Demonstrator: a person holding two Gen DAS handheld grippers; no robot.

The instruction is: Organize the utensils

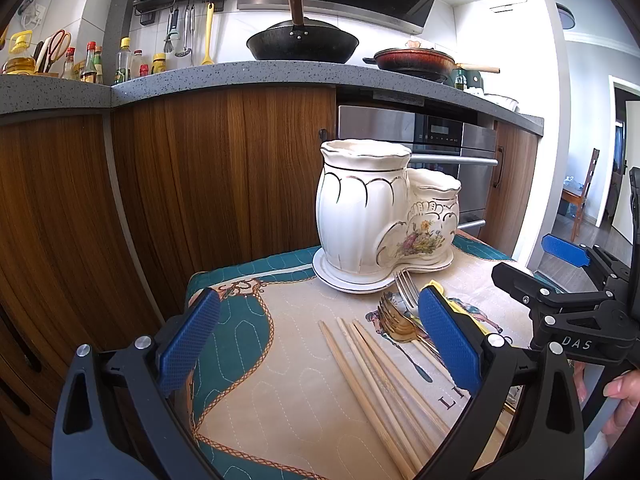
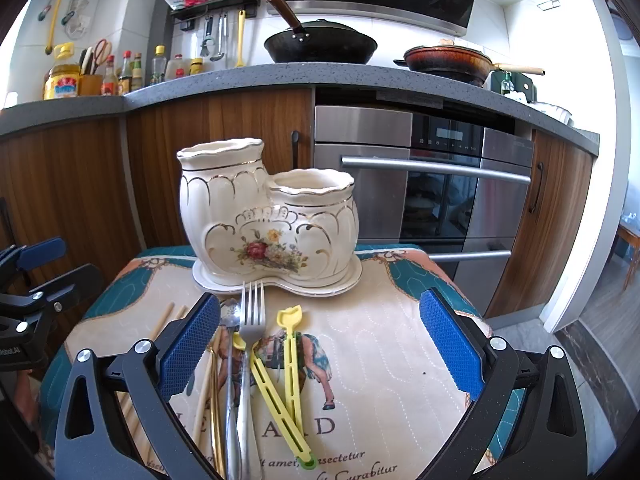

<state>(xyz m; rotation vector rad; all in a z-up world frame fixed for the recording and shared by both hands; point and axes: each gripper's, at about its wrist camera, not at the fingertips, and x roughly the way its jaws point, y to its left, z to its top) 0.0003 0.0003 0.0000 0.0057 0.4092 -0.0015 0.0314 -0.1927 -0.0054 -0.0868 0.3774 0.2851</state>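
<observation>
A white ceramic two-pot utensil holder (image 1: pixel 372 216) (image 2: pixel 264 220) with a flower print stands on its saucer at the far side of a small cloth-covered table. Several wooden chopsticks (image 1: pixel 380 380) lie in front of my open left gripper (image 1: pixel 320 336). Gold spoons (image 1: pixel 394 320) and a silver fork (image 1: pixel 406 286) lie beside its right finger. In the right wrist view the silver fork (image 2: pixel 250 352), a silver spoon (image 2: pixel 231 360) and two yellow plastic utensils (image 2: pixel 286 372) lie between the fingers of my open right gripper (image 2: pixel 320 340). Both grippers are empty.
The table has a quilted teal and beige cloth (image 2: pixel 380 340). Behind it stand wooden cabinets (image 1: pixel 180 176) and a steel oven (image 2: pixel 440 184). The counter above holds a black wok (image 1: pixel 302 44), a pan and bottles. The right gripper's body (image 1: pixel 580 300) shows at the left view's right edge.
</observation>
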